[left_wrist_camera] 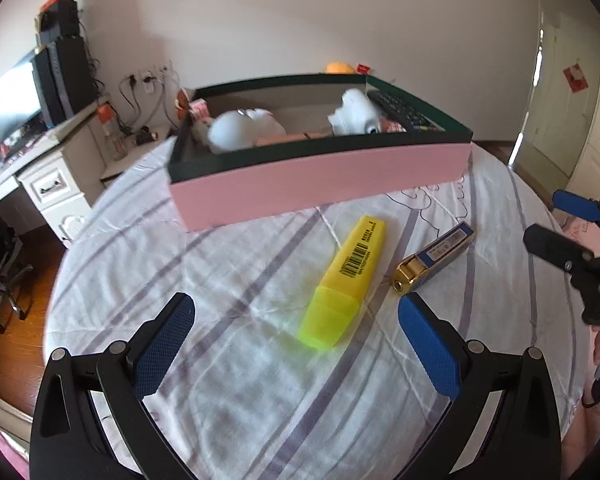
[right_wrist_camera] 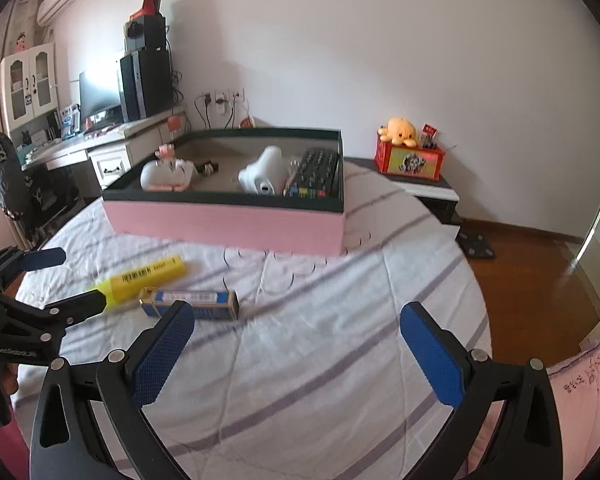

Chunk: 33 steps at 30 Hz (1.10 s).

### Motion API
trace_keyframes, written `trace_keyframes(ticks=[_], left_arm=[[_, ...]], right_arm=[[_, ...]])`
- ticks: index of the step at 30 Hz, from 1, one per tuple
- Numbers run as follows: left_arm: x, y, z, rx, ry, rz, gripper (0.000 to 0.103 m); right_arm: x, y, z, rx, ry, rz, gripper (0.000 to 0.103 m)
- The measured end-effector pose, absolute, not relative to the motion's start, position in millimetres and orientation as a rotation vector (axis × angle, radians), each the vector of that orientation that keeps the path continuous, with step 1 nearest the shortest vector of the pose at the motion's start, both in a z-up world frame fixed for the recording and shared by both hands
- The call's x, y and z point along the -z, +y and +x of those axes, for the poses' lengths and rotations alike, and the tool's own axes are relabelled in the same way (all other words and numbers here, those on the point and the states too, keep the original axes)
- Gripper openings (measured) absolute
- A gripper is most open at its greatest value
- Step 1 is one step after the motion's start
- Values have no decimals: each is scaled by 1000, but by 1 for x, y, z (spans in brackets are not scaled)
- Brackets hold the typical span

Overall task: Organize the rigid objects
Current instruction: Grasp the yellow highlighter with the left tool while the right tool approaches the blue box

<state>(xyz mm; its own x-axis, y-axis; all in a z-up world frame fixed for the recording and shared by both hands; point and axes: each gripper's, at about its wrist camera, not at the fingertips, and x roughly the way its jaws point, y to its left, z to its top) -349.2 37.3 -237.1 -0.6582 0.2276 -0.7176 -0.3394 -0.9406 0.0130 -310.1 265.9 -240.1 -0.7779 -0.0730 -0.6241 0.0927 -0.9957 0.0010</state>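
A yellow highlighter (left_wrist_camera: 346, 282) lies on the striped bedsheet, just ahead of my open, empty left gripper (left_wrist_camera: 296, 334). A blue and gold small box (left_wrist_camera: 434, 258) lies to its right. Behind them stands a pink box with a dark green rim (left_wrist_camera: 320, 178) holding a white camera (left_wrist_camera: 354, 114), a white rounded object (left_wrist_camera: 240, 128) and a black keyboard (left_wrist_camera: 404, 110). My right gripper (right_wrist_camera: 298, 344) is open and empty above the sheet; the small box (right_wrist_camera: 192, 302) and highlighter (right_wrist_camera: 148, 276) lie to its left, the pink box (right_wrist_camera: 228, 220) beyond. The left gripper shows at the left edge of the right wrist view (right_wrist_camera: 56, 280).
A desk (right_wrist_camera: 100, 140) with a monitor and computer tower stands at the back left. A red box with an orange plush (right_wrist_camera: 408, 148) sits on a low stand at the back right. Wooden floor (right_wrist_camera: 540, 280) lies right of the bed.
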Motion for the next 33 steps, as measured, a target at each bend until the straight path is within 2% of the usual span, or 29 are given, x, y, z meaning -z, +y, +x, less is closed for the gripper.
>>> trace_keyframes(ticks=[3, 4, 6, 8, 9, 11, 18, 25, 33], left_arm=[[244, 46, -358, -2568, 232, -1147, 98], [245, 48, -360, -2558, 235, -1157, 90], [248, 52, -365, -2528, 251, -1184, 83], [251, 57, -369, -2511, 262, -1197, 62], [250, 57, -370, -2504, 256, -1189, 58], [249, 58, -370, -2492, 249, -1174, 28], [247, 46, -351, -2541, 253, -1174, 27], [246, 26, -314, -2575, 229, -1188, 27], [248, 19, -293, -2598, 211, -1193, 27]], right_arm=[[247, 267, -314, 2872, 36, 1031, 103], [249, 267, -315, 2870, 33, 1035, 103], [252, 267, -317, 2862, 29, 1045, 103], [255, 267, -319, 2862, 26, 1052, 103], [255, 267, -320, 2858, 22, 1056, 103], [257, 267, -322, 2851, 18, 1065, 103], [259, 260, -326, 2804, 92, 1084, 103], [255, 227, -340, 2670, 373, 1043, 103], [265, 198, -361, 2504, 524, 1063, 103]])
